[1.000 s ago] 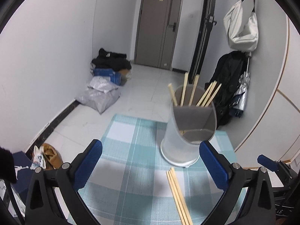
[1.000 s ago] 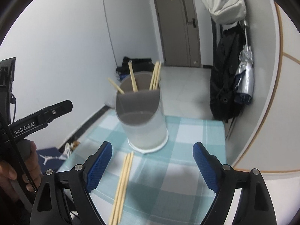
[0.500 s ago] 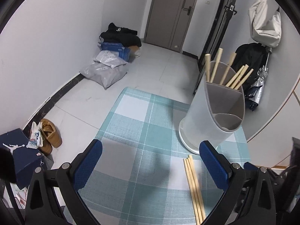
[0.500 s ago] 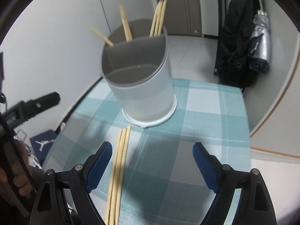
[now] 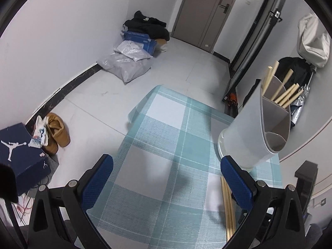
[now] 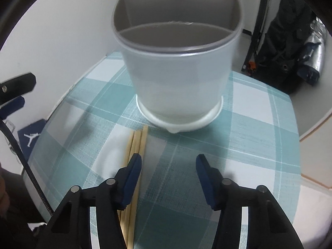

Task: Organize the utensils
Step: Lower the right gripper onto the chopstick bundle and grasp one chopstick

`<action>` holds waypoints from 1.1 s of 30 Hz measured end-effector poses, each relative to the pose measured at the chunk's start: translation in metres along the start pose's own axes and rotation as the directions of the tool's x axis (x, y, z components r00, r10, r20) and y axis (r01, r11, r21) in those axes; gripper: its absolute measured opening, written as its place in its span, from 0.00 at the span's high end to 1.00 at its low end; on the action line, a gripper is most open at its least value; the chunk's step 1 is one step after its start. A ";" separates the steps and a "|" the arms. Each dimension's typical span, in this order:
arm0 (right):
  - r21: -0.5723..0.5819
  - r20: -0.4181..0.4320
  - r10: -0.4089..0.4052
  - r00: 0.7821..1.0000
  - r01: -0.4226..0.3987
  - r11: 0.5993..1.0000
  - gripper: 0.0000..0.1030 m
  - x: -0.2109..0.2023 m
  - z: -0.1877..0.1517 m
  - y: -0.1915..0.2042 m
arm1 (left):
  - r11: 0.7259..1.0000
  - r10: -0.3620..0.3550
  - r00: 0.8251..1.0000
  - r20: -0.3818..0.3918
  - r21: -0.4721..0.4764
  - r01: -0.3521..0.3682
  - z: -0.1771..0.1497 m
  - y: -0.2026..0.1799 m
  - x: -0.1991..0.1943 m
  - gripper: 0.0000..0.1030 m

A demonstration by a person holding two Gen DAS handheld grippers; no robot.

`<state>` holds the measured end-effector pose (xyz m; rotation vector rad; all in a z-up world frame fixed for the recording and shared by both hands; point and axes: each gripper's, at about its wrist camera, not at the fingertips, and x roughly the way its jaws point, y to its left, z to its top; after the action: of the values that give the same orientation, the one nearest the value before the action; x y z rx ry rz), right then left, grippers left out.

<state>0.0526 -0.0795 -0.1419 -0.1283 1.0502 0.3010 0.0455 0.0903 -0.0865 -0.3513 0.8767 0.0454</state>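
Note:
A translucent white utensil holder (image 6: pixel 178 70) with grey divided compartments stands on a teal checked tablecloth (image 6: pixel 249 128). Several wooden chopsticks (image 5: pixel 288 91) stand in its far compartment. A few loose chopsticks (image 6: pixel 137 143) lie flat on the cloth in front of the holder; in the left wrist view they lie at the lower right (image 5: pixel 228 211). My right gripper (image 6: pixel 169 166) is open, low over the cloth, with its left finger over the loose chopsticks. My left gripper (image 5: pixel 167 170) is open and empty, left of the holder (image 5: pixel 249 128).
The table ends close on the left, with floor below. A navy shoe box (image 5: pixel 18 153), brown shoes (image 5: pixel 57 132), grey bags (image 5: pixel 124 66) and a closed door (image 5: pixel 209 10) are beyond. Dark bags (image 6: pixel 290 47) hang at the right wall.
The right gripper has moved down and forward to the loose chopsticks and narrowed its opening. The left gripper has swung left, so the holder now sits at its right edge.

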 end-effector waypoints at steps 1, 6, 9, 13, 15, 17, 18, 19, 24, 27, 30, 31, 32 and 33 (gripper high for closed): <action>-0.006 -0.007 0.003 1.000 -0.003 1.000 0.56 0.002 -0.001 0.003 | 1.000 -0.003 1.000 -0.009 -0.010 0.003 0.001 0.002 0.001 0.01; -0.071 0.016 -0.042 0.999 0.043 0.997 0.57 0.001 -0.002 0.019 | 0.999 -0.028 0.999 -0.027 -0.040 0.027 0.001 0.007 0.003 0.01; -0.071 0.006 -0.043 0.999 0.043 0.997 0.61 0.004 -0.004 0.020 | 0.999 -0.023 1.000 -0.020 -0.038 0.023 0.001 0.006 0.002 0.01; -0.067 0.008 -0.015 1.000 0.015 0.998 0.72 0.002 -0.003 0.022 | 0.999 -0.012 1.000 -0.015 -0.033 0.012 0.002 0.007 0.001 0.01; -0.069 0.004 -0.004 1.000 0.004 0.998 0.82 0.001 -0.003 0.022 | 1.000 -0.009 1.000 -0.010 -0.030 0.009 0.002 0.007 0.001 0.01; -0.057 -0.008 0.025 1.000 -0.026 0.998 0.94 -0.001 -0.003 0.019 | 0.999 -0.011 1.000 -0.009 -0.031 0.011 0.002 0.006 0.001 0.01; -0.043 -0.016 0.046 0.999 -0.046 0.998 0.95 -0.003 -0.004 0.016 | 0.999 -0.014 1.000 -0.009 -0.033 0.014 0.003 0.006 0.001 0.01; -0.032 -0.023 0.057 0.998 -0.058 0.998 0.95 -0.003 -0.004 0.011 | 0.999 -0.019 1.000 -0.010 -0.035 0.018 0.003 0.005 0.001 0.01; 0.002 -0.054 0.083 0.995 -0.083 0.997 0.95 -0.019 -0.018 -0.004 | 0.999 -0.037 0.999 0.006 -0.034 0.037 0.005 0.003 -0.005 0.01; -0.023 -0.083 0.081 0.993 -0.084 0.996 0.94 -0.022 -0.028 -0.003 | 0.999 -0.038 0.999 0.006 -0.038 0.038 0.006 0.003 -0.006 0.01; -0.044 -0.074 0.074 0.994 -0.077 0.996 0.91 -0.029 -0.033 -0.006 | 0.998 -0.040 0.999 -0.002 -0.045 0.040 0.007 0.004 -0.003 0.01; -0.052 -0.073 0.068 0.995 -0.072 0.996 0.90 -0.029 -0.033 -0.006 | 0.998 -0.044 0.999 -0.004 -0.049 0.044 0.006 0.005 -0.003 0.01; -0.057 -0.072 0.062 0.995 -0.066 0.996 0.88 -0.028 -0.031 -0.004 | 0.997 -0.050 0.999 -0.009 -0.053 0.049 0.006 0.006 -0.002 0.01; -0.062 -0.073 0.055 0.996 -0.059 0.996 0.86 -0.026 -0.029 -0.003 | 0.997 -0.058 0.998 -0.017 -0.056 0.057 0.005 0.006 0.000 0.01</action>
<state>0.0172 -0.0938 -0.1337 -0.1676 1.1166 0.3841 0.0479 0.0980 -0.0851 -0.4295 0.8846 0.0136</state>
